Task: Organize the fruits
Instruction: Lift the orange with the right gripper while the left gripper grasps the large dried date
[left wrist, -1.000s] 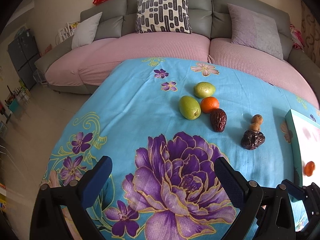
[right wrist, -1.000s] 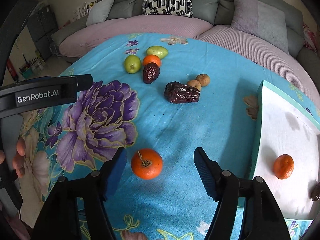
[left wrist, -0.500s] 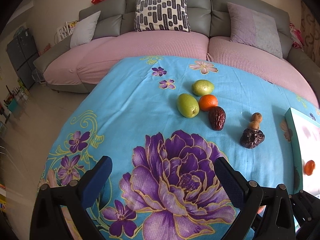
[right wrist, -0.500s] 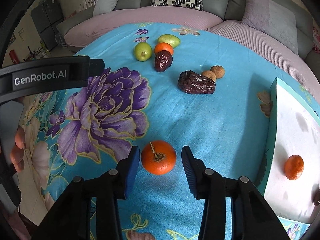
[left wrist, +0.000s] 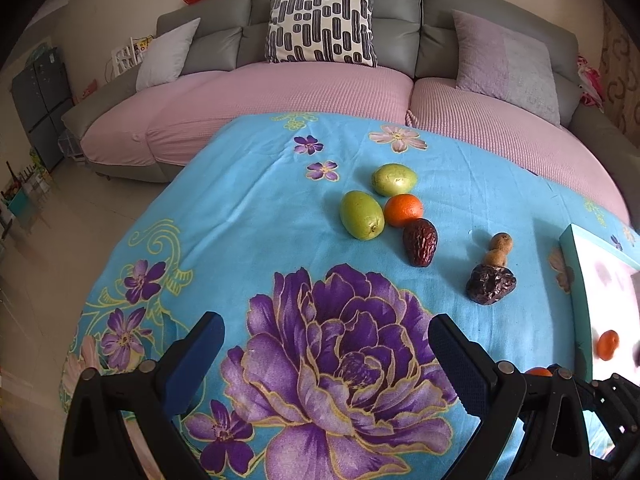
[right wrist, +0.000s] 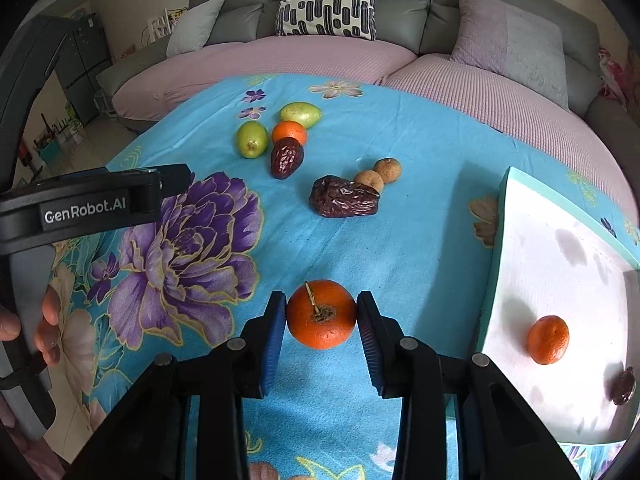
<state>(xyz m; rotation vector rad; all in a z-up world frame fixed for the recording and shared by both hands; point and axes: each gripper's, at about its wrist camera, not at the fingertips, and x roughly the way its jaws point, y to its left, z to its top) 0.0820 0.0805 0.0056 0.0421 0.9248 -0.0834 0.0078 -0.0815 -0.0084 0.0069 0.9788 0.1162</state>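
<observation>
My right gripper (right wrist: 321, 316) is shut on an orange tangerine (right wrist: 321, 314) with a stem, low over the blue flowered cloth. To its right lies a white tray (right wrist: 560, 248) with a teal rim, holding another tangerine (right wrist: 548, 340) and a dark date (right wrist: 625, 389). Further back sit two green fruits (right wrist: 251, 139) (right wrist: 300, 114), an orange (right wrist: 289, 133), a red date (right wrist: 286, 157), a large dark date (right wrist: 344, 202) and two small brown fruits (right wrist: 378, 175). My left gripper (left wrist: 326, 360) hangs open over the purple flower print, holding nothing.
A grey and pink sofa (left wrist: 320, 80) with cushions curves behind the table. The table edge drops to the floor on the left (left wrist: 60, 240). A hand (right wrist: 44, 328) holds the left gripper's body at the left of the right wrist view.
My right gripper moved forward and shut its fingers on the stemmed tangerine. The left gripper has barely shifted and stays open.
</observation>
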